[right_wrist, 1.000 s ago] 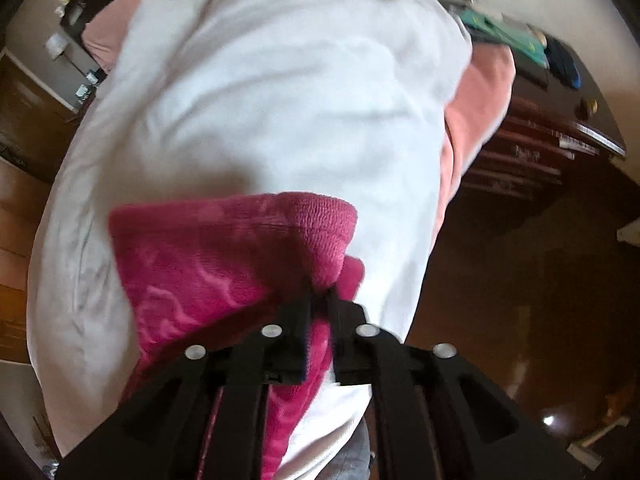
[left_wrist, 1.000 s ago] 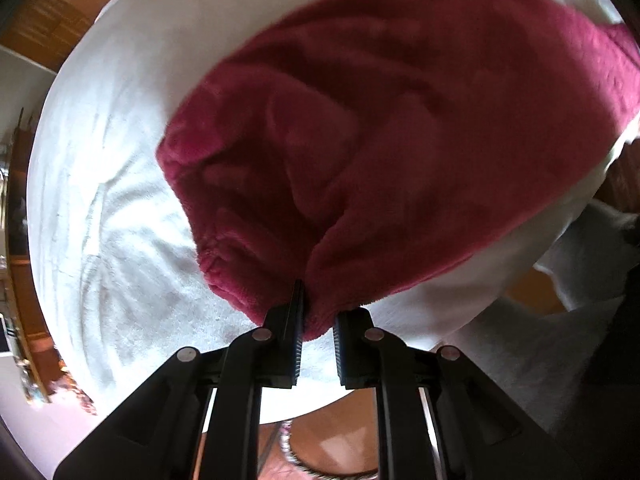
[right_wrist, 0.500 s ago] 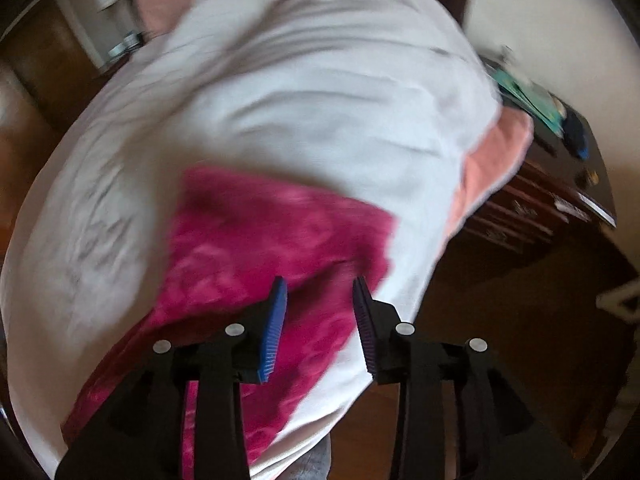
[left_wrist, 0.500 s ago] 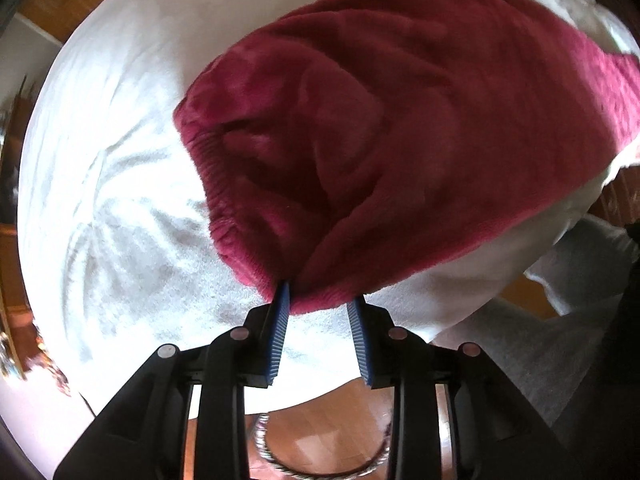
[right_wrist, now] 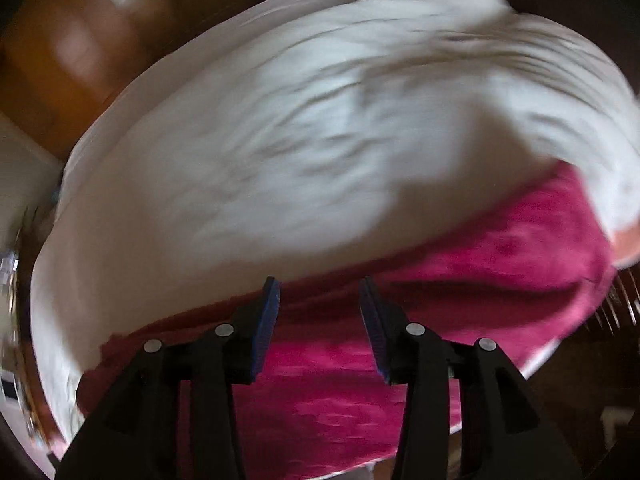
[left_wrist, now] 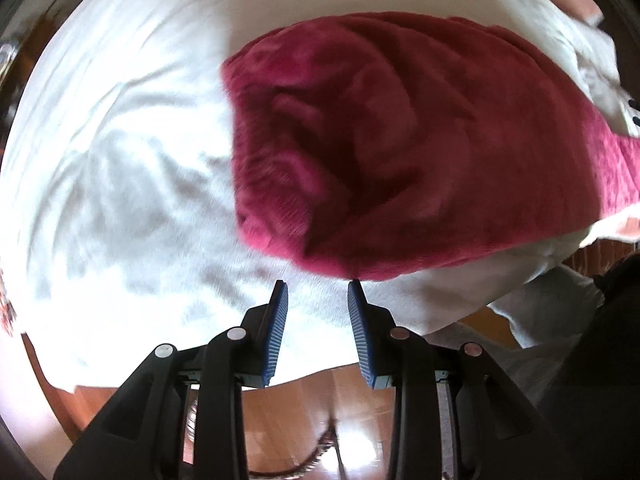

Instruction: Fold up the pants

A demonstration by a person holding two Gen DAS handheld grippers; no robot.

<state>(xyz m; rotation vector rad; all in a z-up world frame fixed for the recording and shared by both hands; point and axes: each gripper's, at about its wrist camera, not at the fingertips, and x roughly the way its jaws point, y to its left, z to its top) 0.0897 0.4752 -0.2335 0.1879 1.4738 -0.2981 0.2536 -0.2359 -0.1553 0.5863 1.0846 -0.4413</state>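
The dark red fleece pants [left_wrist: 400,148] lie folded on the white bed sheet [left_wrist: 120,152]. My left gripper [left_wrist: 316,286] is open and empty, just off the near edge of the pants. In the right wrist view the pants [right_wrist: 460,292] lie along the bed's near edge, under and beyond my right gripper [right_wrist: 318,282], which is open and empty above them. This view is blurred.
The white sheet [right_wrist: 300,140] covers the bed. Wooden floor [left_wrist: 304,412] shows below the bed's edge. A pink cloth [right_wrist: 624,244] and dark wooden furniture [right_wrist: 80,48] lie beyond the bed. A person's light clothing [left_wrist: 536,312] is at the right.
Both grippers opened and let go of the pants, then pulled back. The pants now rest on the sheet. The right wrist view has swung left.
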